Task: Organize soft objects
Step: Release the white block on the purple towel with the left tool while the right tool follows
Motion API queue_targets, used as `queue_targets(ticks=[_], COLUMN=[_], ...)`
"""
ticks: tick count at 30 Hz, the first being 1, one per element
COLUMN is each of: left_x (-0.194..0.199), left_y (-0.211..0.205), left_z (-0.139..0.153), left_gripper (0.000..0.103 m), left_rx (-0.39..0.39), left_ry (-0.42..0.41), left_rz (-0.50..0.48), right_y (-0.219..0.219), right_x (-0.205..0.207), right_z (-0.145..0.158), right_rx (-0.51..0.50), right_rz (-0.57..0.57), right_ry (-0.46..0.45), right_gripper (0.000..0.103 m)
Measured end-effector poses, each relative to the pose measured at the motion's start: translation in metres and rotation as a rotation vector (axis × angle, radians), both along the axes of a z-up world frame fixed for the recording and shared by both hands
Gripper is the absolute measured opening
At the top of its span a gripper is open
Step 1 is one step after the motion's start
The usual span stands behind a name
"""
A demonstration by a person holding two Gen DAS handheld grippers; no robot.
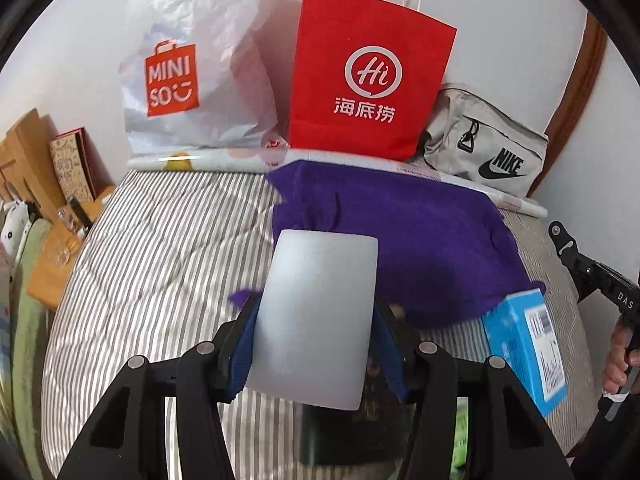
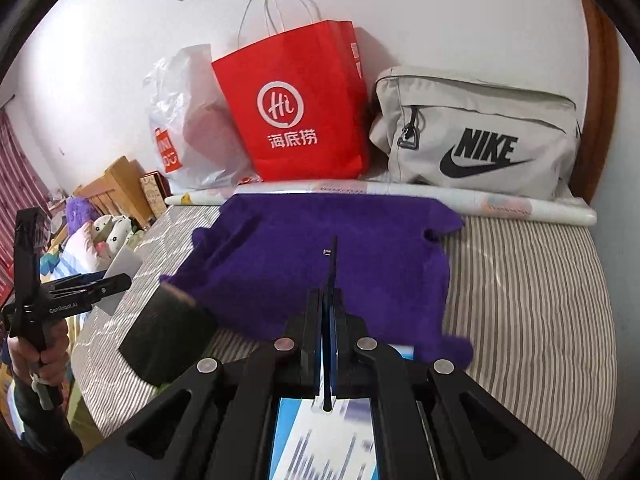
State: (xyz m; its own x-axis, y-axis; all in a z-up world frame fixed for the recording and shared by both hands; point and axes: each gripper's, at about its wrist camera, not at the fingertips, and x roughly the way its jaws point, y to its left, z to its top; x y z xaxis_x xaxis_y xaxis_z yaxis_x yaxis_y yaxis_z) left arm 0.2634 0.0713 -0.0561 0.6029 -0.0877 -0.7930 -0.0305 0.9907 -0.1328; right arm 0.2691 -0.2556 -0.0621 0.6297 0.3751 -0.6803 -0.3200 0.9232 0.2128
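Observation:
A purple towel [image 1: 400,240] lies spread on the striped bed, also in the right wrist view [image 2: 320,260]. My left gripper [image 1: 314,320] is shut on a flat silver-grey card [image 1: 316,312] and holds it above the towel's near edge; it also shows at the left of the right wrist view [image 2: 116,280]. My right gripper [image 2: 330,300] is shut, with only a thin dark strip [image 2: 331,264] between its fingers. It hovers over the towel's front edge and a blue box [image 2: 320,440]. The right gripper's tip [image 1: 560,236] shows at the right of the left wrist view.
Against the wall stand a white Miniso bag [image 1: 192,76], a red paper bag [image 1: 368,76] and a grey Nike bag [image 1: 488,148], with a rolled paper [image 2: 400,194] in front. The blue box [image 1: 524,352] and a black box [image 2: 168,336] lie on the bed.

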Motion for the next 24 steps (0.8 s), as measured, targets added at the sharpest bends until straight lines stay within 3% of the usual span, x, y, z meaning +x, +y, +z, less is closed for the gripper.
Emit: queue_targets(ticks=[10,18,24], left_x=[0.056,0.107,0.142], left_y=[-0.005,-0.021,-0.026], left_z=[-0.010,-0.027,-0.041], left_gripper=[0.052,0.052,0.052], left_rx=[-0.026,0.005,-0.042], left_ry=[0.025,0.085,0.119], left_rz=[-0.008,-0.039,-0.040], right_y=[-0.001,0.005,0.003], right_x=[0.060,0.092,0.106], right_z=[-0.024,-0.056,-0.070], right_rx=[-0.055,-0.078,-0.093], right_rz=[-0.023,0.005,0.018], right_ry=[0.049,0.136,0.170], right_gripper=[0.003,0.003,0.003])
